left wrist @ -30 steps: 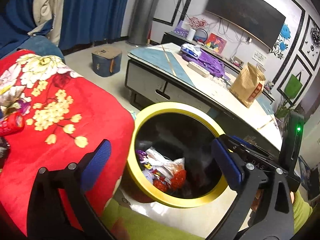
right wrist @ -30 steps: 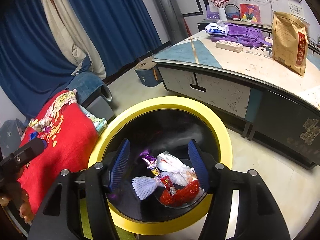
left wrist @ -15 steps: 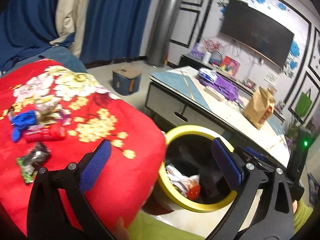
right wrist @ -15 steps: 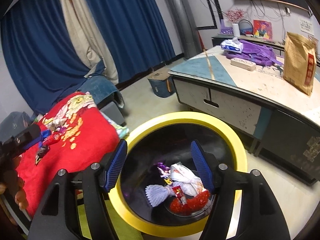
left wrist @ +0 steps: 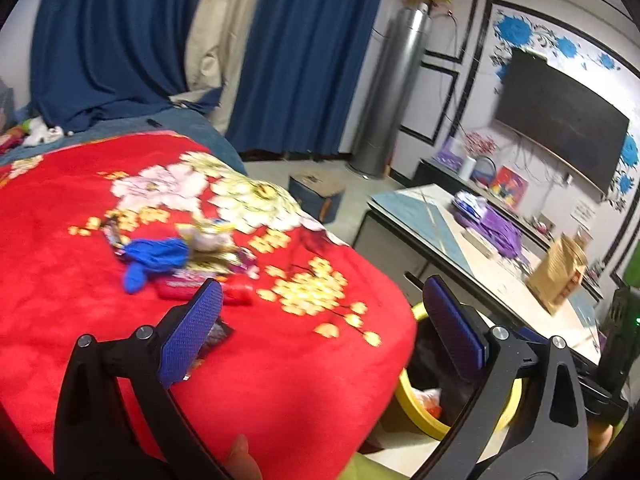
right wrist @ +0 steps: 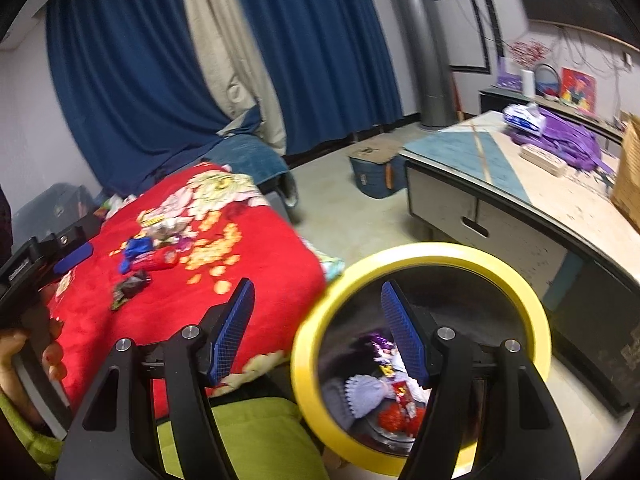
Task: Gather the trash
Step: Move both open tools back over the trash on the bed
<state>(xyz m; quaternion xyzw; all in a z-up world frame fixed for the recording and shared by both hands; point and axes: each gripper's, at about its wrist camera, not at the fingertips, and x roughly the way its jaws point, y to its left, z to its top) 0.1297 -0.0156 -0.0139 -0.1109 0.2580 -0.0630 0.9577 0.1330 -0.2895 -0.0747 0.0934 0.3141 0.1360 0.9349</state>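
A loose heap of trash lies on the red flower-printed blanket [left wrist: 280, 360], back from its rounded near edge: a crumpled blue scrap [left wrist: 158, 258], a red foil snack wrapper [left wrist: 236, 291] just beside it, a pale crinkled wrapper [left wrist: 208, 238] touching the blue scrap's far side, and a dark wrapper [right wrist: 130, 286] lying a little apart, nearer the blanket's edge. My left gripper [left wrist: 320, 320] hangs over the blanket with its blue-padded jaws spread wide and nothing between them; its left pad partly covers the dark wrapper. My right gripper [right wrist: 318, 326] is likewise wide open and empty, its left finger over the blanket's edge and its right finger over the mouth of the round black bin with the yellow rim [right wrist: 532, 312]. The bin stands on the pale floor against the blanket's edge and holds discarded pieces at its bottom: a white pleated paper [right wrist: 362, 394], a red crinkled wrapper [right wrist: 394, 420] and a purple scrap [right wrist: 378, 340]. Beyond it runs a long low table with a cream and blue-grey top [right wrist: 560, 208], with a brown paper bag [left wrist: 558, 276] and a purple cloth [right wrist: 568, 140] on it. Blue curtains [right wrist: 120, 72] hang behind.
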